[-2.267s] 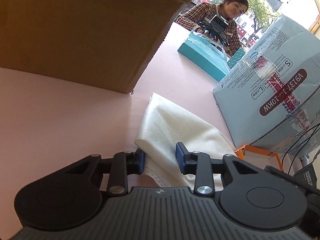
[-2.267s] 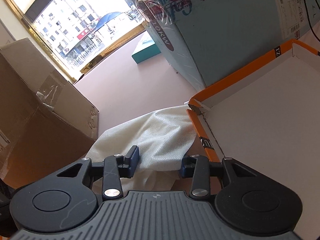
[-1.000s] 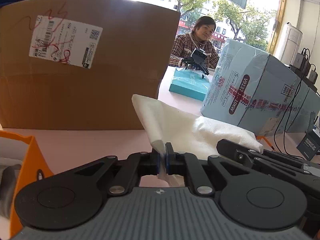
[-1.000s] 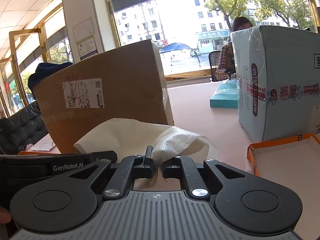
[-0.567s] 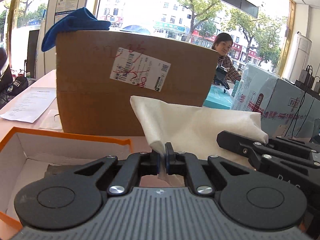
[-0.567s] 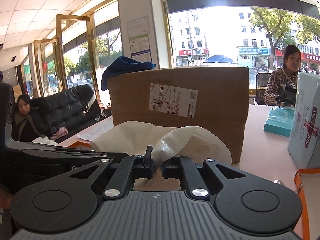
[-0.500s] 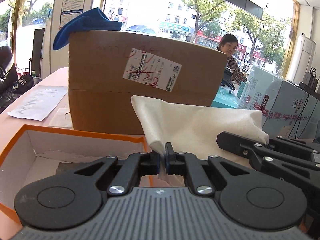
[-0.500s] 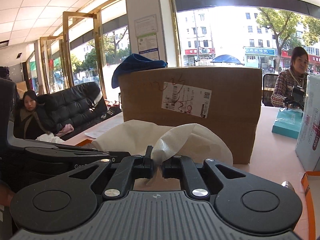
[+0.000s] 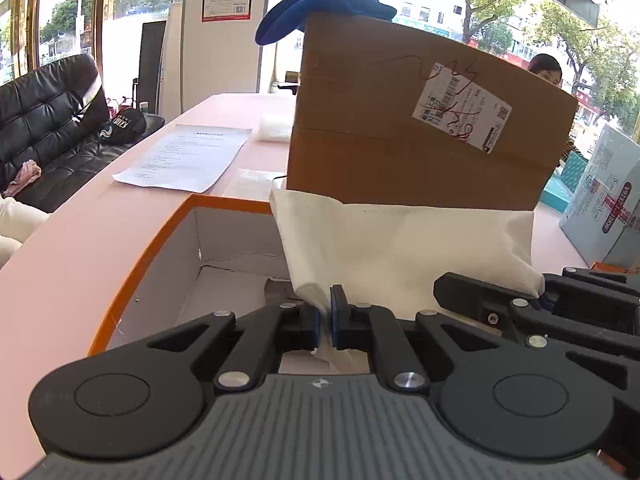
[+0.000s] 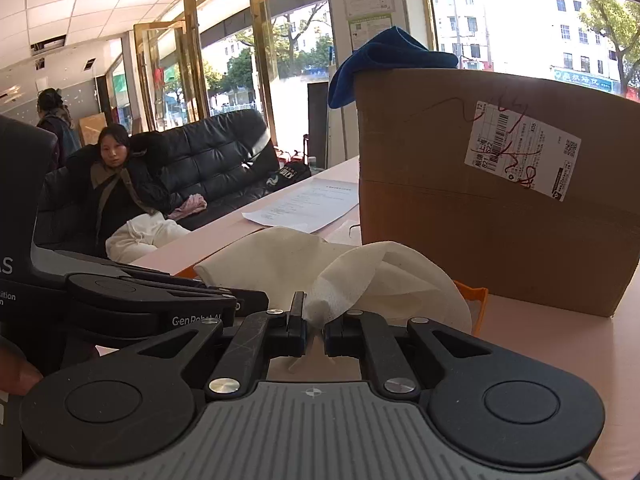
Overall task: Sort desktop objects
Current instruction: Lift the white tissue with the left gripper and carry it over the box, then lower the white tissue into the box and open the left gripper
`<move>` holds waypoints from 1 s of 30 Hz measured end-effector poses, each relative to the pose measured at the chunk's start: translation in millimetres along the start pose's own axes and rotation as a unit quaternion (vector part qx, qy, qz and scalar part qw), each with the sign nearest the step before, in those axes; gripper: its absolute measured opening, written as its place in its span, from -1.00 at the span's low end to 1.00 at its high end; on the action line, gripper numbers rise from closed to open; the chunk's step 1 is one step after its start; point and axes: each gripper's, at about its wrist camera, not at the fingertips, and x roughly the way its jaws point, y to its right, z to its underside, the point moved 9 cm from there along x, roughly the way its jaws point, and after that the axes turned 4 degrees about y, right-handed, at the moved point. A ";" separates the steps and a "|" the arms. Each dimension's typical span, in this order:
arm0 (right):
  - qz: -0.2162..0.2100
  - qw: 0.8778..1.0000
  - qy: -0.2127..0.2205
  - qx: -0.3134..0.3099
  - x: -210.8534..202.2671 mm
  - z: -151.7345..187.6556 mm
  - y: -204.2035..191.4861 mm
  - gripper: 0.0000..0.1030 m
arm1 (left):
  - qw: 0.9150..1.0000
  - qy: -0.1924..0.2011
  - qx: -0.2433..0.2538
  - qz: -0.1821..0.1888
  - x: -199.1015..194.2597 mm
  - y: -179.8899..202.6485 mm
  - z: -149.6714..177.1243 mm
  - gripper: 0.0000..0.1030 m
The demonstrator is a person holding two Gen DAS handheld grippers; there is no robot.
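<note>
Cloth (image 9: 400,248), soft and light, is pinched at two corners by left gripper (image 9: 325,316) and right gripper (image 10: 315,324), above an orange-rimmed box (image 9: 160,240)

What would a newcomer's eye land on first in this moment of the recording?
Probably the white cloth, stretched in the air between the left gripper and the right gripper, each shut on one end. It hangs above the open orange-rimmed box on the pink table. Behind stands a big brown cardboard box with a blue cloth draped on top.
</note>
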 end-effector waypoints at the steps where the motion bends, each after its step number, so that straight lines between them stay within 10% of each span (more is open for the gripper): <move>1: -0.004 1.000 -0.010 0.004 6.8 1.3 -1.2 -0.86 | 1.000 -0.007 0.000 -0.004 4.9 -3.7 0.8 -0.90; 23: -0.001 0.966 -0.243 0.087 112.5 38.0 42.2 -0.74 | 0.981 -0.179 0.040 -0.070 115.0 -29.2 26.2 -0.68; 30: 0.025 0.974 -0.218 0.064 98.1 25.3 54.0 0.01 | 0.980 -0.155 0.061 -0.109 97.5 -44.5 14.4 0.34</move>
